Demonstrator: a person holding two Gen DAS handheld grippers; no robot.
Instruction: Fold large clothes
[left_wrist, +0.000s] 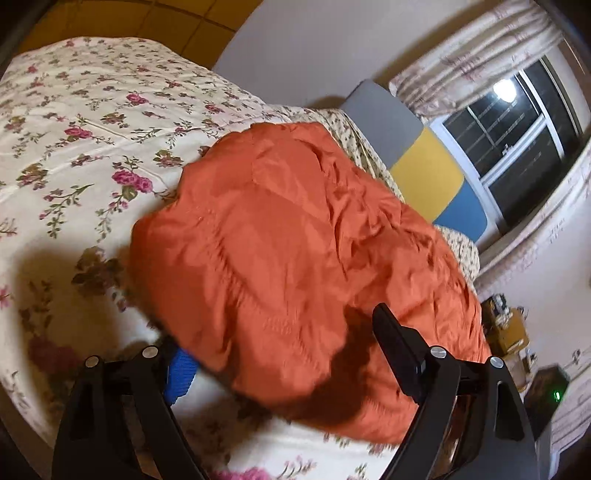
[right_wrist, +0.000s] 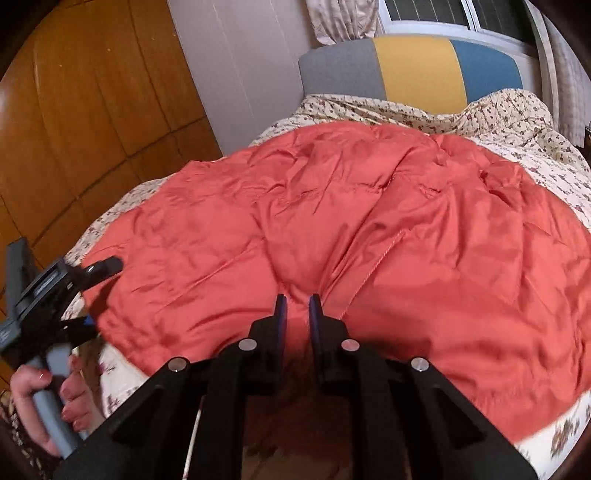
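A large orange padded jacket lies spread over the flowered bedspread. In the left wrist view my left gripper is open across the jacket's near corner. Its blue-padded finger is beside the hem and the other finger is over the fabric. The right wrist view shows the same jacket filling the bed, with my right gripper shut on a pinched fold at its near edge. My left gripper stands at the jacket's left corner, held by a hand.
A grey, yellow and blue headboard stands behind a rumpled flowered quilt. Wooden floor runs along the bed's left side. A window with curtains and some bedside clutter are beyond the bed.
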